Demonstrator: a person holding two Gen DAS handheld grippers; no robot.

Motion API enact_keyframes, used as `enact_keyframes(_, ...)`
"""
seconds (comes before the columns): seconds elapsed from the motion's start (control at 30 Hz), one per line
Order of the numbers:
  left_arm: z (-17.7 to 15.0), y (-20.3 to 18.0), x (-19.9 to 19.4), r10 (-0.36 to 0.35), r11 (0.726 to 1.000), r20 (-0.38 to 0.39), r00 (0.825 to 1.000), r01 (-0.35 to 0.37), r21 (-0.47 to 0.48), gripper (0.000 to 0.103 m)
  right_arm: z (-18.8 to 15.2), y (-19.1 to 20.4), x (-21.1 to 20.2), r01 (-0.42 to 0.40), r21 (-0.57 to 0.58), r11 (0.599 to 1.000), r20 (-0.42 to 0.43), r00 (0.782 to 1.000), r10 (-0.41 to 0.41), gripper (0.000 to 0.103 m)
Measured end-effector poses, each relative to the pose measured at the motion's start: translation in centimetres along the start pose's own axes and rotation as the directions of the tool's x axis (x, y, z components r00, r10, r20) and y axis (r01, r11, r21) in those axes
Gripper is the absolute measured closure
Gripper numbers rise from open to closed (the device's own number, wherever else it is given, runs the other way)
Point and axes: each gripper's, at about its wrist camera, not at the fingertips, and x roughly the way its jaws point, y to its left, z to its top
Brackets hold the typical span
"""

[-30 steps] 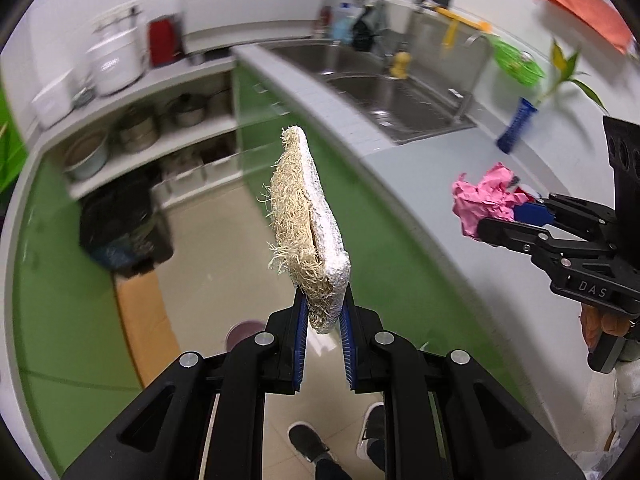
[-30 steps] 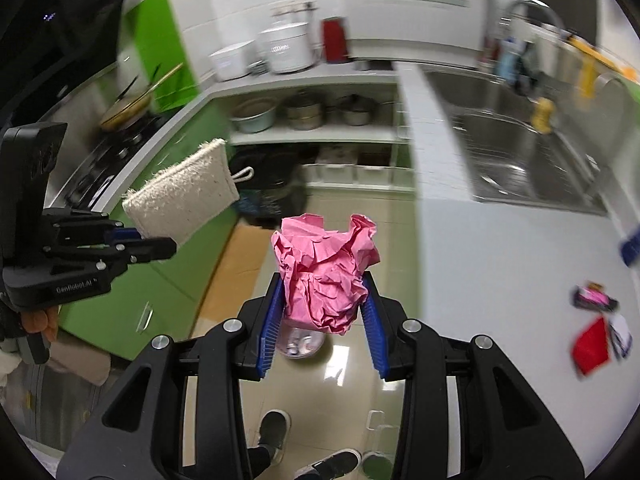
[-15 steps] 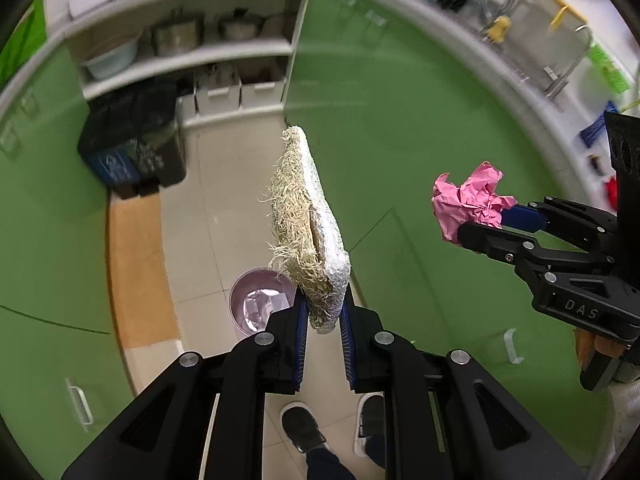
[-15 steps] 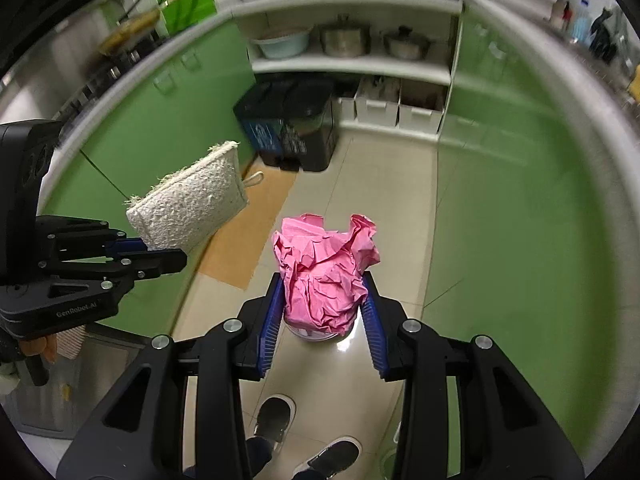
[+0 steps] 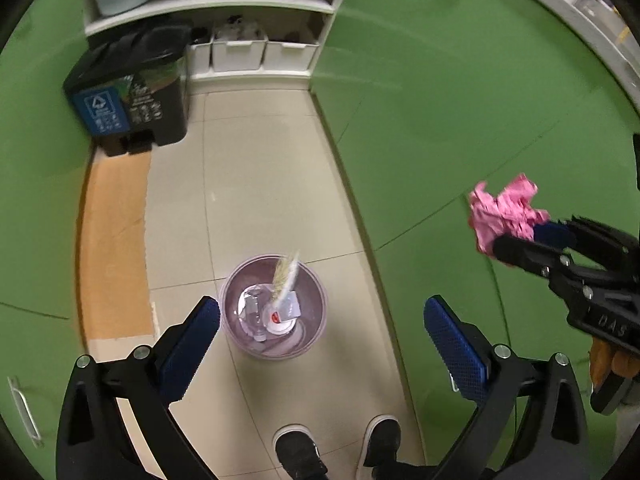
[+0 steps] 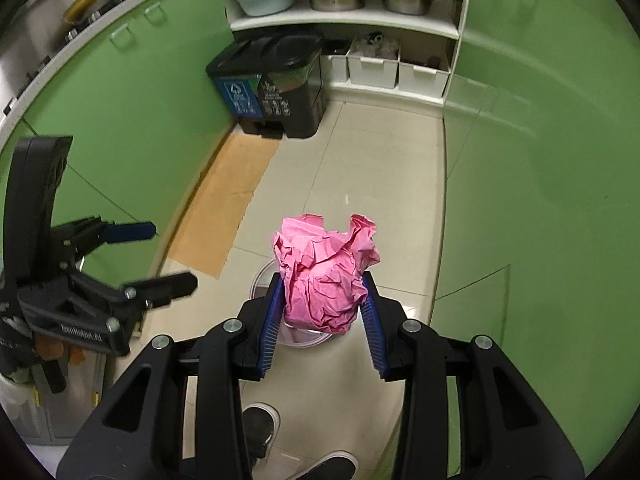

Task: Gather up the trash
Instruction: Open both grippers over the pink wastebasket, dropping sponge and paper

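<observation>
drop step: left gripper [image 5: 322, 334] jaws just sprang wide, frayed beige scrub pad [image 5: 285, 280] falling into round translucent lilac bin [image 5: 312, 334]; right gripper [image 6: 322, 318] clenches crumpled pink paper [image 6: 324, 276] above it, release likely next.

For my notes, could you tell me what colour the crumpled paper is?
Pink; the crumpled paper shows best in the right wrist view.
</observation>
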Motion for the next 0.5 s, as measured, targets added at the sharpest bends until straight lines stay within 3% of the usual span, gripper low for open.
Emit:
enact_keyframes(0.4,0.0,4.5,-2.7,0.047,0.992,0.057,0.997,-0.040,-0.118,0.005,0.8,3.6,5.7,-0.082,-0.075,0.994,-0.081,0.994,0.076,0.065)
enact_keyframes(0.47,-0.2,5.5,-3.0,0.057,0.989,0.071,0.996,-0.047,-0.137,0.005,1.1,4.3,6.6,-0.092,-0.091,0.992,-0.085,0.993,0.084,0.061)
enact_keyframes(0.5,-0.4,5.8,-3.2,0.063,0.988,0.077,0.995,-0.051,-0.146,0.005,1.3,4.6,7.0,-0.092,-0.096,0.991,-0.082,0.993,0.084,0.050)
